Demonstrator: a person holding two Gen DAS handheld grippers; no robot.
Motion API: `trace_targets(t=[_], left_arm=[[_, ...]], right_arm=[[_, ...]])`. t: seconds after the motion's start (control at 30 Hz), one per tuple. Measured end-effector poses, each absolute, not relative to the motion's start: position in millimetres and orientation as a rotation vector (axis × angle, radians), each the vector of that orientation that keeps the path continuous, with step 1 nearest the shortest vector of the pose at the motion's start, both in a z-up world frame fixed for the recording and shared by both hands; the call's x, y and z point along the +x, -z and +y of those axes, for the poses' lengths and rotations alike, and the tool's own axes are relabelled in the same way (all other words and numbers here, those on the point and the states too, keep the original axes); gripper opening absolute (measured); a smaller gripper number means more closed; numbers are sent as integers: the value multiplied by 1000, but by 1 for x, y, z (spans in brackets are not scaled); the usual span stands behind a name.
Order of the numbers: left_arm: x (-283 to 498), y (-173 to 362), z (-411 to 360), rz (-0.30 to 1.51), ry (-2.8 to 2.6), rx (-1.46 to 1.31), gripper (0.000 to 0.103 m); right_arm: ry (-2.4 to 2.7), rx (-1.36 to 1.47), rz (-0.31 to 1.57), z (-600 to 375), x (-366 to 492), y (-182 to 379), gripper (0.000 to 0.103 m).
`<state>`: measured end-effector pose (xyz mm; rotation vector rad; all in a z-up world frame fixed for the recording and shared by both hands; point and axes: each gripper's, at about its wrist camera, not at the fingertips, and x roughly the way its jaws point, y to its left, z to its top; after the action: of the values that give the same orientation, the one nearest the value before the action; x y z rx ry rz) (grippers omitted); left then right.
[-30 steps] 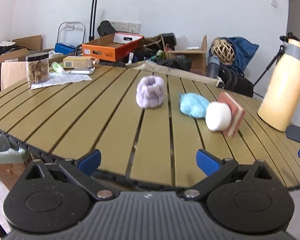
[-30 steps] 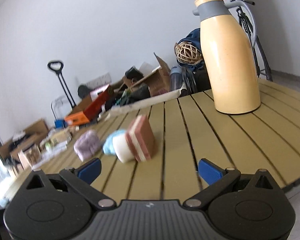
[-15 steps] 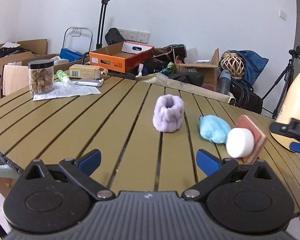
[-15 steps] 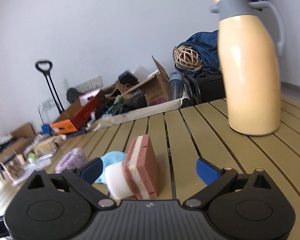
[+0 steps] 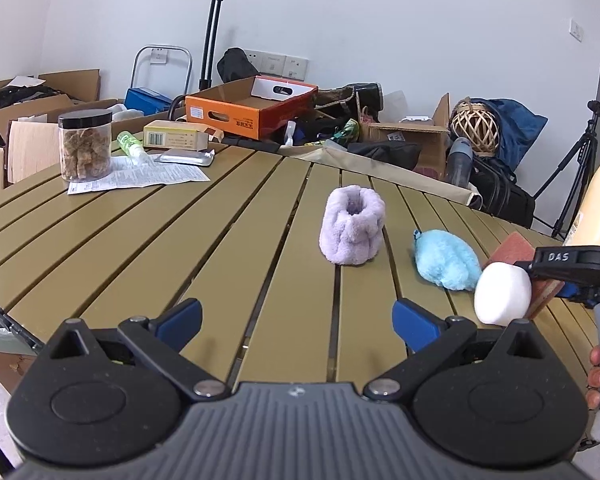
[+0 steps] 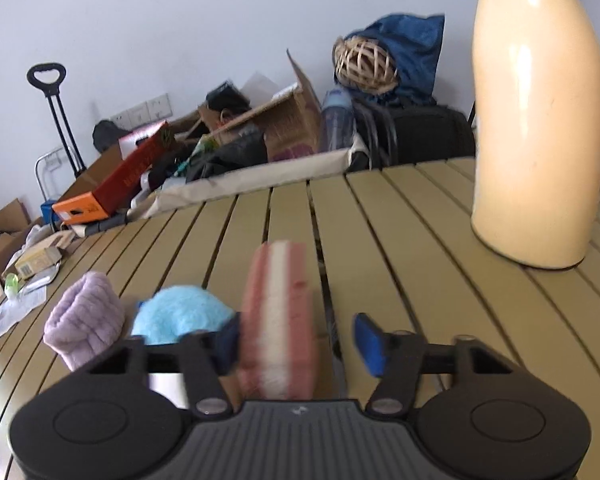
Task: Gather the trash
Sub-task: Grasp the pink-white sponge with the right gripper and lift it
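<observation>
You are at the start of the job: nothing shows as collected yet, and no bin or bag for the trash is clearly in view. Your right gripper [image 6: 296,344] has its jaws around the pink-and-white sponge [image 6: 278,320], which stands on edge at the near right of the desk [image 5: 204,248]; the jaws have just been closing, the left pad is at the sponge's side, but a gap remains at the right pad, so it is not yet held. Your left gripper [image 5: 296,320] hangs over the near edge with jaws wide and nothing between them. Left to gather, by my guess, are 4 loose things in a row: the sponge, a white puck [image 5: 502,294] touching it, a blue fluffy ball [image 5: 446,260] and a lilac fluffy cuff [image 5: 352,230]. The desk is of olive slats; a jar [image 5: 85,144], papers [image 5: 140,176] and a small box [image 5: 176,140] sit far left, a cream flask [image 6: 538,120] far right. Behind, cartons and bags line a white wall.
</observation>
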<state>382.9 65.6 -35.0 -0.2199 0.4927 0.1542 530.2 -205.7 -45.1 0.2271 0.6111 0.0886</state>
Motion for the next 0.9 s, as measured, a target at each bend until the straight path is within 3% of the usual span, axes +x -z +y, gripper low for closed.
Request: trace_targets(t=[0.17,0.9], left_arm=[[381,33,64,486,-142,-221,103],[372,27,26,511,-26,-294,103]], right_arm=[[-135,259,643,-202,535,54,31],[3,264,425,-249,412,29,30]])
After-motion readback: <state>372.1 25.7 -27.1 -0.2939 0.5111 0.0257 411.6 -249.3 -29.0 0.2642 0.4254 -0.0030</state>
